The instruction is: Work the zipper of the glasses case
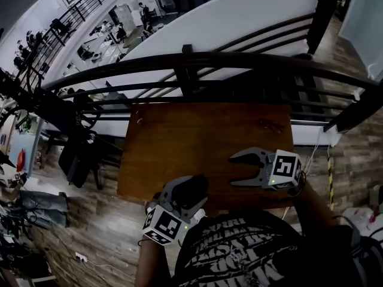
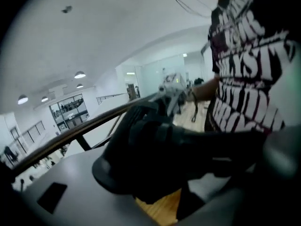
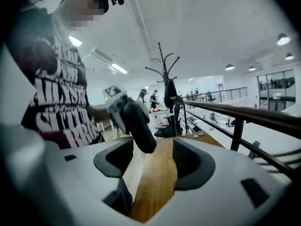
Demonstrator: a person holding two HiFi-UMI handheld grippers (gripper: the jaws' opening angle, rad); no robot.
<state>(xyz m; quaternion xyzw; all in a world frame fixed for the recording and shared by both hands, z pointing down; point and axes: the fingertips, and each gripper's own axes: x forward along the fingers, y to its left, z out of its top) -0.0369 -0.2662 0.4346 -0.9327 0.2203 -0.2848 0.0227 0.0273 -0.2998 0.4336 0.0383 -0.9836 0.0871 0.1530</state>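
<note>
The person stands at the near edge of a brown wooden surface, in a black shirt with white lettering, and holds one tool in each hand. The left claw is at the near edge, a little left of the middle, and it is pinching the case, a dark, rounded, oblong thing that fills the space between the jaws. In the left gripper view the case blocks most of what lies ahead, with a strip of wood showing under it, so it sits over the surface. I can't tell whether its low end touches the wood. It is too dark to make out the zipper. Seen from the right gripper view, the case sticks out of the left claw at a slant, its upper end by the marker cube. The right claw is over the near right part of the surface, near the case but apart from it, pointing across toward the left side. Its jaws are spread wide, with only bare wood between them. A dark railing runs along the far edge of the surface, with an open hall below it. A coat stand rises in the background past the left edge.
</note>
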